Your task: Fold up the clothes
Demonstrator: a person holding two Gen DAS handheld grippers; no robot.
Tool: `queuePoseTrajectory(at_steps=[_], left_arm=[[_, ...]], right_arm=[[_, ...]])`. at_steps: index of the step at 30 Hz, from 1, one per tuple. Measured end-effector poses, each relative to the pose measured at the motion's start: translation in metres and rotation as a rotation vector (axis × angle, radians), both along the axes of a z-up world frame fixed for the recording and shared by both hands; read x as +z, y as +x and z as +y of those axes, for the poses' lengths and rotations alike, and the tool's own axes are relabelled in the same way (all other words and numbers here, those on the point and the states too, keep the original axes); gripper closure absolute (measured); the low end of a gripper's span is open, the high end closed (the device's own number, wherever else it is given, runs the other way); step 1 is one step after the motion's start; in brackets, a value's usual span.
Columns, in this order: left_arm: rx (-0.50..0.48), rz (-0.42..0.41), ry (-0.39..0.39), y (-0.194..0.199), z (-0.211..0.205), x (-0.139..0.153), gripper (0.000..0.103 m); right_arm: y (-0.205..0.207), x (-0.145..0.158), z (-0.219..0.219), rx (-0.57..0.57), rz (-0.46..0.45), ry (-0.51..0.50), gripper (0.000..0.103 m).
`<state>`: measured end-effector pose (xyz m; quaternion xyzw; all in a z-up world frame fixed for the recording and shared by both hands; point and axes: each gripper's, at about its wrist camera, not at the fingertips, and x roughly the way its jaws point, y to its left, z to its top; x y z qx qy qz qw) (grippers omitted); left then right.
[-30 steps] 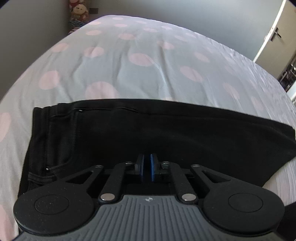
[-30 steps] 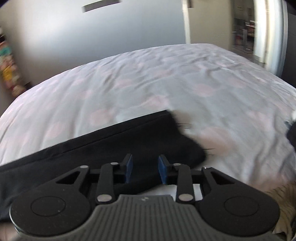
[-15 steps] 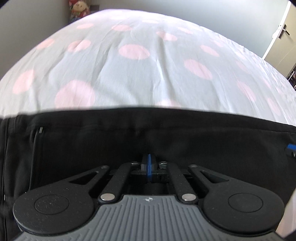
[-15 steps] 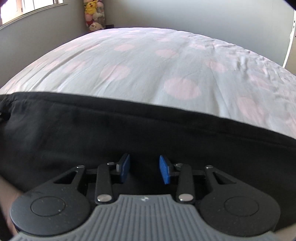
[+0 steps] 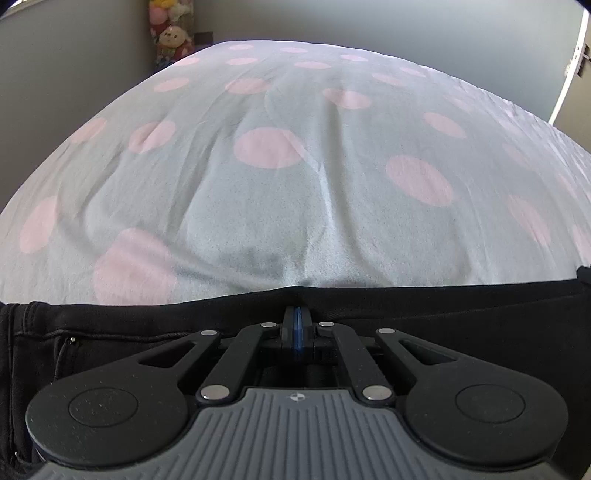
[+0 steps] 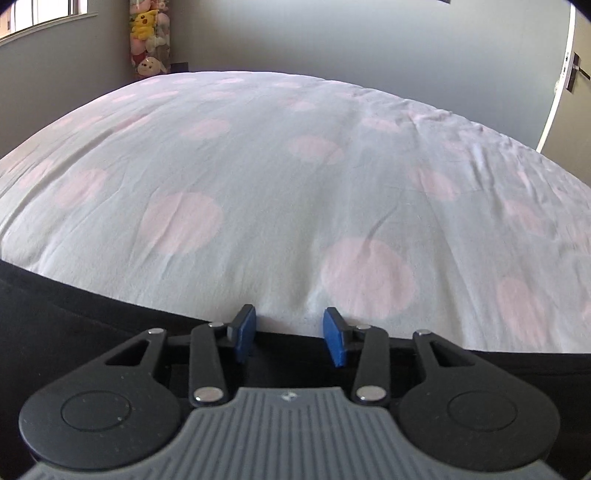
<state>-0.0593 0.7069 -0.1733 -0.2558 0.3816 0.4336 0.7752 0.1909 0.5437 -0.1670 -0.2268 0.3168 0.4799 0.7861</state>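
Note:
Black trousers (image 5: 110,321) lie flat across the near part of the bed, waistband and a pocket rivet at the left of the left wrist view. My left gripper (image 5: 297,325) is shut, its blue pads pressed together right at the trousers' far edge; no cloth shows between them. In the right wrist view the same trousers (image 6: 74,325) fill the lower left. My right gripper (image 6: 290,334) hangs over their far edge, jaws opening, with nothing pinched between the blue pads (image 6: 245,332).
A pale bedsheet (image 5: 295,184) with pink dots stretches wide beyond the trousers, also as the bedsheet (image 6: 295,203) in the right view. Plush toys (image 5: 170,33) stand in the far left corner, plush toys (image 6: 149,37). A door (image 6: 569,74) is at the far right.
Both grippers have moved forward over the trousers to their far edge. The right one swung in from the leg end and spread its jaws wider. The left jaws closed fully.

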Motion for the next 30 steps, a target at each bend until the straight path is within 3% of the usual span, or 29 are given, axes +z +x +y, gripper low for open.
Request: queuePoseTrajectory(at_steps=[7, 18, 25, 27, 30], left_arm=[[-0.086, -0.006, -0.002, -0.024, -0.037, 0.033, 0.096], [-0.310, 0.148, 0.032, -0.107, -0.138, 0.110, 0.070], [-0.430, 0.317, 0.118, -0.170, -0.214, 0.128, 0.059], [-0.454, 0.349, 0.135, -0.188, -0.234, 0.128, 0.053], [-0.495, 0.401, 0.153, -0.211, -0.261, 0.118, 0.052]], right_arm=[[-0.006, 0.037, -0.058, 0.040, 0.056, -0.002, 0.059], [-0.037, 0.060, -0.227, -0.009, 0.228, -0.108, 0.057], [-0.069, 0.088, -0.336, 0.063, 0.186, -0.226, 0.055], [-0.070, 0.102, -0.366, 0.057, 0.166, -0.250, 0.055], [-0.071, 0.122, -0.408, 0.039, 0.127, -0.283, 0.050]])
